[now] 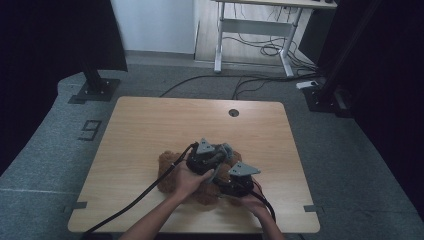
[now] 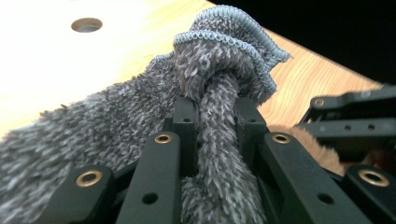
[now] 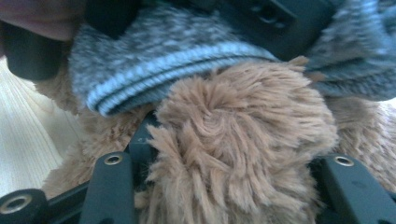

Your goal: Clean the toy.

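A brown plush toy (image 1: pixel 167 167) lies near the wooden table's front edge. A grey fuzzy knit cloth with a ribbed pale-blue hem (image 2: pixel 224 56) sits against it. My left gripper (image 2: pixel 217 107) is shut on a bunched strand of that cloth, and the hem fans out above its jaws. From above, the left gripper (image 1: pixel 222 152) sits over the toy's right side. My right gripper (image 3: pixel 233 154) is shut on a thick furry limb of the plush (image 3: pixel 243 121), which bulges between its jaws. The grey cloth (image 3: pixel 154 51) drapes just above that limb. The right gripper (image 1: pixel 225 182) is close beside the left one.
The table (image 1: pixel 150 125) has a round cable hole (image 1: pixel 233 112) near its far edge. Black cables trail from both grippers over the front edge. On the floor beyond are a white desk frame (image 1: pixel 255 30), loose cables and black stand bases (image 1: pixel 95 90).
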The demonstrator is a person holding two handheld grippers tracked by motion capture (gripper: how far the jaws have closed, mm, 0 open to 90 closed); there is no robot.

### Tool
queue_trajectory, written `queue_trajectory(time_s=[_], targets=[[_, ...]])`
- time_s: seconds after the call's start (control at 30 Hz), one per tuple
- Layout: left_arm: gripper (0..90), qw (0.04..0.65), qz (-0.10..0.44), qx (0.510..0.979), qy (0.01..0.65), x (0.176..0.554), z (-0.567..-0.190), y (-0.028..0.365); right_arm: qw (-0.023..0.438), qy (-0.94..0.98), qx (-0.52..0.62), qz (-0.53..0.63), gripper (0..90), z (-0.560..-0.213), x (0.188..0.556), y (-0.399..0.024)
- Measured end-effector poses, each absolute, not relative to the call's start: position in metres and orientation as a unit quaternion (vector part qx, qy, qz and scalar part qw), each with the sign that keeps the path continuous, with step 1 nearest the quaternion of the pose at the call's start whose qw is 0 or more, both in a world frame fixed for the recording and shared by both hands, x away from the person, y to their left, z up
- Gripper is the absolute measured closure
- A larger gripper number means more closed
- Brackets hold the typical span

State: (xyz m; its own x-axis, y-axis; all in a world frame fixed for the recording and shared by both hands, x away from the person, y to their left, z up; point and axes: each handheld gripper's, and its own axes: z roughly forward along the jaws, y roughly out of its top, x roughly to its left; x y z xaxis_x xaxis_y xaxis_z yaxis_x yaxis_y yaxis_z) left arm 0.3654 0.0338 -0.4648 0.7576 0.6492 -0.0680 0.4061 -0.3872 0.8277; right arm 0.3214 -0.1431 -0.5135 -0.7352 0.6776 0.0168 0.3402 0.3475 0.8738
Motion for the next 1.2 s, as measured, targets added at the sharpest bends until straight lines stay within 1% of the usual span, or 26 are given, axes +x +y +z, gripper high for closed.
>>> queue_trajectory(time_s=[0.07,0.2,0.37,0.47,0.73,0.83,0.97,1.07,1.2], targets=[[75.1,0.445,0.145,0.824,0.320,0.364,-0.463,0.039,0.177,0.801,0.319,0.475,44.2,-0.514,0.321,-0.143],[75.2,0.446,0.146,0.817,0.335,0.365,-0.467,0.057,0.175,0.798,0.323,0.478,44.3,-0.515,0.322,-0.145],[75.4,0.448,0.155,0.806,0.356,0.363,-0.471,0.089,0.174,0.795,0.325,0.481,44.5,-0.515,0.323,-0.145],[75.4,0.464,0.147,0.793,0.367,0.360,-0.473,0.110,0.174,0.795,0.325,0.482,44.6,-0.516,0.323,-0.146],[75.6,0.481,0.160,0.765,0.397,0.352,-0.472,0.159,0.171,0.792,0.328,0.486,44.6,-0.516,0.323,-0.146],[75.7,0.483,0.163,0.752,0.417,0.350,-0.478,0.179,0.170,0.791,0.329,0.488,44.6,-0.517,0.324,-0.147],[75.8,0.480,0.170,0.743,0.434,0.347,-0.486,0.197,0.170,0.789,0.331,0.488,44.6,-0.517,0.324,-0.147],[75.9,0.471,0.166,0.737,0.456,0.348,-0.496,0.211,0.171,0.788,0.333,0.489,44.7,-0.517,0.323,-0.147],[76.0,0.464,0.146,0.732,0.477,0.350,-0.509,0.223,0.170,0.787,0.334,0.490,44.8,-0.518,0.324,-0.147]])
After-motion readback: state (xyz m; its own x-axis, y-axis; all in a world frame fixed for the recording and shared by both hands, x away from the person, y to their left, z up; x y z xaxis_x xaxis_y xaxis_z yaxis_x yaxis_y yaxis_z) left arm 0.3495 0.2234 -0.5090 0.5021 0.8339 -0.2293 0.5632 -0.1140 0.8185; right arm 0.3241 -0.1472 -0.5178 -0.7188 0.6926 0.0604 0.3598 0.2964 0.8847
